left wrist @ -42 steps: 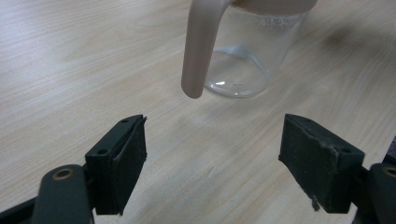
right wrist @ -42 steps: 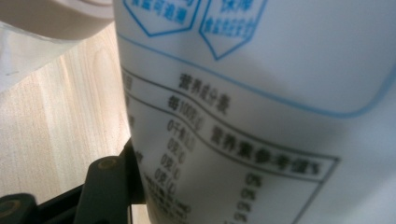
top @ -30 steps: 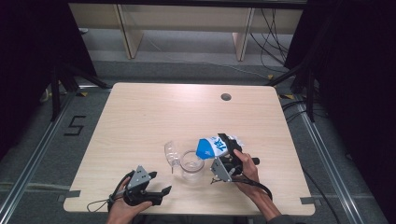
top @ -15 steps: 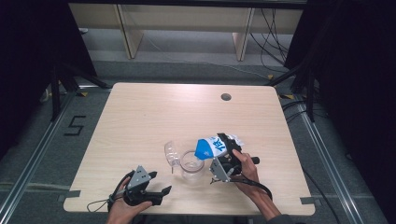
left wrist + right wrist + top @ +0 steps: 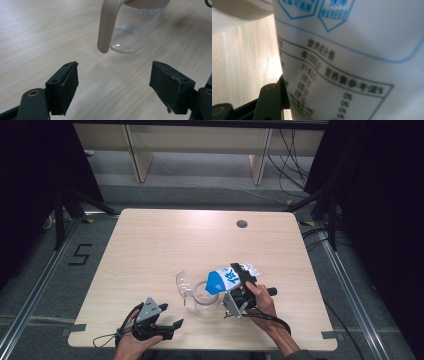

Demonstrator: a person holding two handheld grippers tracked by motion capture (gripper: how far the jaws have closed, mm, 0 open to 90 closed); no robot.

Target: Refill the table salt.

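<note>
- The right gripper (image 5: 239,279) was clamped on a white and blue pouch (image 5: 226,278), its jaws set part-way apart with the pouch between them; the person's right hand (image 5: 260,301) gripped it from the near right side of the table (image 5: 160,250).
- The pouch was tilted, its blue end leaning left over the rim of a clear measuring cup (image 5: 205,293) that stood upright on the table near the front edge, a little right of centre.
- In the right gripper view the pouch (image 5: 352,60) lay close to the camera, printed with blue outlines and a table of small black text, and one black jaw pressed against its lower left side.
- Whether anything was leaving the pouch could not be told.
- The left gripper (image 5: 165,326) sat near the front edge, left of the cup and apart from it, in the person's left hand (image 5: 131,345); its jaws stood wide open and held nothing.
- In the left gripper view the cup (image 5: 132,27) stood just ahead of the open jaws, with its pale handle (image 5: 107,25) hanging down on the near side and bare wood between the pads (image 5: 71,87).
- A clear lid-like piece (image 5: 184,284) lay just left of the cup, touching or nearly touching it.
</note>
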